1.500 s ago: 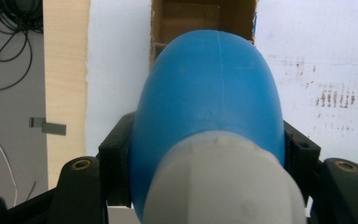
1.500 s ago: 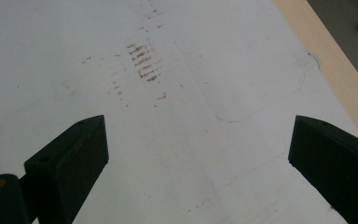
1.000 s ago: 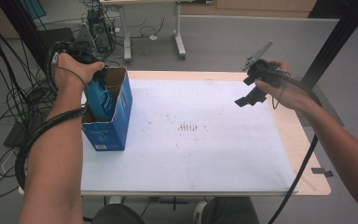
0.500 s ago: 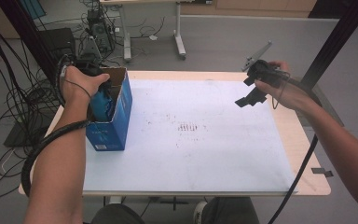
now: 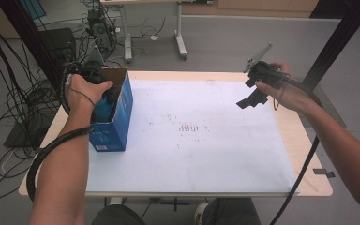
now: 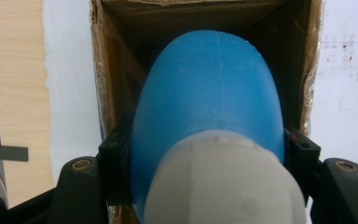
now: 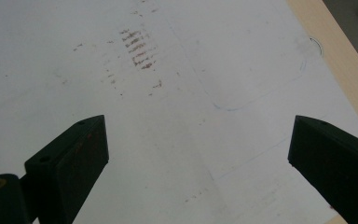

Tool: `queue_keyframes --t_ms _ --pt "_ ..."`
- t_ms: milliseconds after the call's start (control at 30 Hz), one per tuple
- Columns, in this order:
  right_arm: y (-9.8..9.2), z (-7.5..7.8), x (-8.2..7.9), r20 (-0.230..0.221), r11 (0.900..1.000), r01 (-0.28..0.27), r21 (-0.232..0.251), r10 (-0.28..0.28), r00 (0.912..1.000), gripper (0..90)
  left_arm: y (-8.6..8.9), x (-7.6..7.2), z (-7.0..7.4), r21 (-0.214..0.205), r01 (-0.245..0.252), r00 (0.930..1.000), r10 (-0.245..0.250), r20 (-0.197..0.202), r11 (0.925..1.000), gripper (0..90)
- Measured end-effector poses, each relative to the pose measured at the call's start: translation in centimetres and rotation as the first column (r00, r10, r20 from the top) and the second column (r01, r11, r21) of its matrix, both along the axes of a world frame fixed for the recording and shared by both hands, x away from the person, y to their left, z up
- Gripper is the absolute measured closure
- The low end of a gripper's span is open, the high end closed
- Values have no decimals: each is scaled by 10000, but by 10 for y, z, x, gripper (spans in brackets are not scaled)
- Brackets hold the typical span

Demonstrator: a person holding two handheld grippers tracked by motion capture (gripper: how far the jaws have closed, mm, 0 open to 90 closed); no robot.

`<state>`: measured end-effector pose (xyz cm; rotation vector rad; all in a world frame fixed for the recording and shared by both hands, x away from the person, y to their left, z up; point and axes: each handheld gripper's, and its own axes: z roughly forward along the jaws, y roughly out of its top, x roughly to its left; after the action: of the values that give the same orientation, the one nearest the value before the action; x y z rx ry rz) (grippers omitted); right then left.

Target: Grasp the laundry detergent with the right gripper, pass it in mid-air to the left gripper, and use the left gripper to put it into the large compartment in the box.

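We've got the left gripper (image 6: pixel 200 186) clamped on the blue bottle (image 6: pixel 207 98), long axis pointing straight down into the open cardboard box (image 6: pixel 121 60) below.

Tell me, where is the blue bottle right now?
The blue bottle sits clamped in the left gripper, partway down inside the open blue box at the table's left end, seen from the high view.

The blue bottle (image 6: pixel 205 102) is showing smooth, matt plastic, its white cap (image 6: pixel 223 182) duller. The box (image 6: pixel 109 93) is showing raw brown cardboard inside — glossy blue print outside. A white sheet (image 7: pixel 177 140) — smudged, matt — is covering the pale wood table (image 5: pixel 309 140).
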<state>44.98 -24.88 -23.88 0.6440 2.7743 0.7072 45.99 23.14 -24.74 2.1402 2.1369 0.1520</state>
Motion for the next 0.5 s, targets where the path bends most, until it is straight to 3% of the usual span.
queue_keyframes --t_ms 500 --pt "-1 -3 2 -67 10000 51 -76 -51 10000 49 -2 0 -20 29 178 9996 -177 -208 9998 369"
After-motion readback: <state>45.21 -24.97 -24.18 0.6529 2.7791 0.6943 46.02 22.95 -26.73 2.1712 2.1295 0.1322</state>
